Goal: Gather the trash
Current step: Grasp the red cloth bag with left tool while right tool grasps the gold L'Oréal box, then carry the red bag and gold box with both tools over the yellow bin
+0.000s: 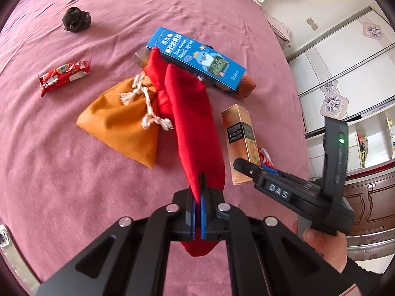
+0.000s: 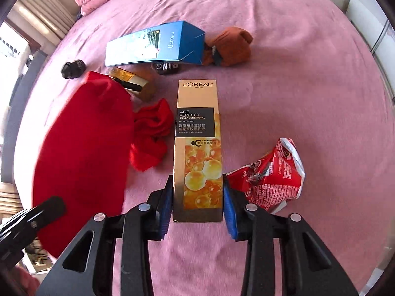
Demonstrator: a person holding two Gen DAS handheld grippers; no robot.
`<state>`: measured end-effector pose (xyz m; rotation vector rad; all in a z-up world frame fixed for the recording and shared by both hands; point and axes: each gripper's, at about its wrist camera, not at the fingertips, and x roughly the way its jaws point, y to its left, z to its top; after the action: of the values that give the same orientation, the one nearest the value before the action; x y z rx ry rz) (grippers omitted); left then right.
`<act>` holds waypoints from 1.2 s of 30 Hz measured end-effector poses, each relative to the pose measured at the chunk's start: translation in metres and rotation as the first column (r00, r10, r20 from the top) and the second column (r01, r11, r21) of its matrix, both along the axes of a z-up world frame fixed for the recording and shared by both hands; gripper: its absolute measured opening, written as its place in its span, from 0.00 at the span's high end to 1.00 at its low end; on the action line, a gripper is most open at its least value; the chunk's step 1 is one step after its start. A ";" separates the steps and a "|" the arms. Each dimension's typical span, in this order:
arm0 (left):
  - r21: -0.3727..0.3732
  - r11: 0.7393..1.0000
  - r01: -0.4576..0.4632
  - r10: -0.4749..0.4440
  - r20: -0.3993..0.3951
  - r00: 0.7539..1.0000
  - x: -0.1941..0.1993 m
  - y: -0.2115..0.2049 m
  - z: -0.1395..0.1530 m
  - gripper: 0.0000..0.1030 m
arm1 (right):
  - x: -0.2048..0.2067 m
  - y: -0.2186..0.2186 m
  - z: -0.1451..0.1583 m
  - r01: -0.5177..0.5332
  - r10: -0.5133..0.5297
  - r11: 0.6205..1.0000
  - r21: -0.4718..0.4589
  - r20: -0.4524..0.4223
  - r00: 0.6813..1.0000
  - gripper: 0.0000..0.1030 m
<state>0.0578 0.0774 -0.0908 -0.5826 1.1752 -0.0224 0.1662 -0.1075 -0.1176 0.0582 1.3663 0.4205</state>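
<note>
Two grippers working a littered bed: one holding the bag, one closing on a box

Left gripper (image 1: 198, 218) is pinching the rim of the red pouch (image 1: 195, 128), jaws fully together on the cloth, pouch hanging slack above the pink bedspread (image 1: 74, 185)

Right gripper (image 2: 198, 207) is straddling the near end of the gold lotion box (image 2: 197, 148); blue pads are sitting right at both side faces, so the grip appears made or nearly made, box lying flat on the bedspread

Crumpled red wrapper (image 2: 269, 175) is lying just beside the box, touching the right finger

Other litter waiting: blue spray box (image 1: 197, 58), red snack packet (image 1: 65, 75), both well apart from the grippers

Step in hand, as I judge it: picking up the gold box for bagging

Next move is calling for a firm squeeze, a lift, and the pouch mouth being held open under it
</note>
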 end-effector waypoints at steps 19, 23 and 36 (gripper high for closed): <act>-0.016 0.963 0.271 -0.270 0.050 0.962 -0.018 -0.163 0.060 0.98 | -0.083 -0.185 0.079 0.234 -0.230 0.951 0.202 -0.041 0.972 0.66; -0.029 0.937 0.347 -0.345 0.058 0.937 -0.009 -0.208 0.066 0.98 | -0.092 -0.236 0.083 0.307 -0.304 0.927 0.216 -0.047 0.951 0.66; -0.042 0.847 0.530 -0.526 0.073 0.847 0.038 -0.356 0.067 0.98 | -0.092 -0.400 0.088 0.521 -0.520 0.801 0.296 -0.089 0.850 0.66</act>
<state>0.0953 -0.2789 -0.0240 -0.2908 1.2507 -0.5479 0.0744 -0.5071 -0.0292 0.6861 1.2134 0.1612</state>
